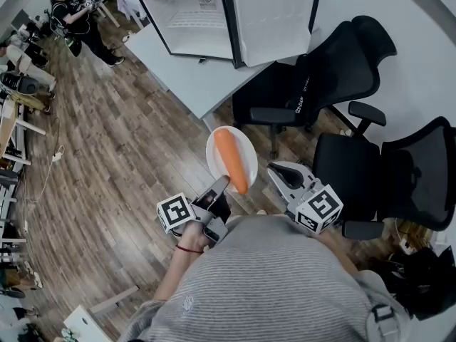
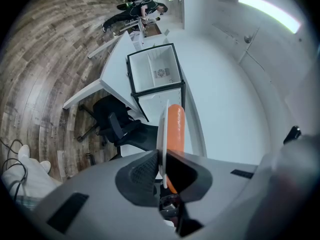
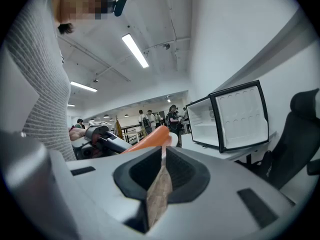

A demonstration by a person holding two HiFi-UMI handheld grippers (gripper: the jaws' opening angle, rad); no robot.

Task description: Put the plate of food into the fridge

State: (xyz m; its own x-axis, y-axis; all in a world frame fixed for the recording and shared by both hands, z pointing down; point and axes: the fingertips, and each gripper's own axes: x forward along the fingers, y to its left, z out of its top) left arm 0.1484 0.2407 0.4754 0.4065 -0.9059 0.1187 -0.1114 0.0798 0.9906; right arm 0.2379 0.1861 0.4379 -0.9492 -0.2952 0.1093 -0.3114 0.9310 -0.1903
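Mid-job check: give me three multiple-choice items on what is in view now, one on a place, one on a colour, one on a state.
1. Where does the fridge stand?
A. on the floor
B. on the white table
C. on a shelf

2. What colour is the food on the plate?
A. orange
B. green
C. brown

3. How is the fridge's door?
A. shut
B. taken off
C. swung open

Answers:
1. B: the head view shows the fridge resting on the tabletop.
2. A: the food is a carrot, which is plainly orange.
3. C: the door stands beside the fridge's bare white inside.
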